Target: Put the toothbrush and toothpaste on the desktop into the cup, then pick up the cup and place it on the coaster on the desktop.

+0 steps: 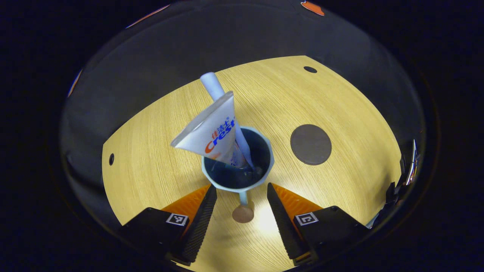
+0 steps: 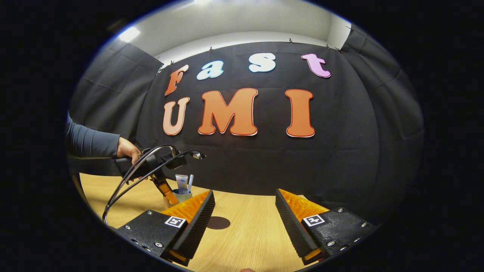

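The cup (image 1: 238,162) stands on the wooden bench (image 1: 151,158), and the toothpaste (image 1: 211,132) and toothbrush (image 1: 221,98) lean inside it. Their bottom ends are hidden down in the cup. The left claw (image 1: 242,202) is wide apart on either side of the cup's handle (image 1: 243,209), not touching it. The round dark coaster (image 1: 311,144) lies bare just beside the cup. In the right gripper view, the right claw (image 2: 245,211) is apart too, holding nothing, and its left finger covers part of the coaster. Far off, a hand (image 2: 127,149) holds the other gripper over the cup, which looks tiny.
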Motion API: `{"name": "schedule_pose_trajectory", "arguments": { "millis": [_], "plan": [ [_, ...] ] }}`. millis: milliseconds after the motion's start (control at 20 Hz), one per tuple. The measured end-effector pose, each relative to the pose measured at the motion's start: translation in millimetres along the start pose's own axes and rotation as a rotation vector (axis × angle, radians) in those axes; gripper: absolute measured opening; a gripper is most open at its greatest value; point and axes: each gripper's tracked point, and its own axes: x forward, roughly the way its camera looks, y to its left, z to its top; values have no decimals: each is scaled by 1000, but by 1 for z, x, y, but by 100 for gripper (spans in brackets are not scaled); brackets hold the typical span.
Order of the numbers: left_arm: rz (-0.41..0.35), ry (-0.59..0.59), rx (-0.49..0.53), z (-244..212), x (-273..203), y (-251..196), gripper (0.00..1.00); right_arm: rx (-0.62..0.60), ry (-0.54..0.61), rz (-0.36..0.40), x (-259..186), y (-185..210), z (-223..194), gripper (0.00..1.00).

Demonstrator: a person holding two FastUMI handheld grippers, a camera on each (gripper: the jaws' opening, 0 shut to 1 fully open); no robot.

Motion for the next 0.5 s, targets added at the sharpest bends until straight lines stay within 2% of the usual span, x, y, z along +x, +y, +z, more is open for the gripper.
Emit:
{"name": "schedule_pose_trajectory", "arguments": {
  "millis": [100,200,250,350,450,500],
  "plan": [
    [-1,32,13,-3,7,0,70,8,2,-1,-2,-1,-2,97],
    [4,55,14,-7,9,0,70,9,4,-9,-3,-5,-5,100],
    [4,68,8,-9,12,-1,62,12,6,-13,-3,-6,-5,97],
    [10,71,8,-10,10,-2,37,18,11,-15,-3,-6,-7,97],
    [12,61,-4,-8,11,-5,37,17,11,-16,-4,-5,-7,97],
    [13,61,0,-8,8,-8,33,16,7,-15,-4,-5,-6,97]
  ]
}}
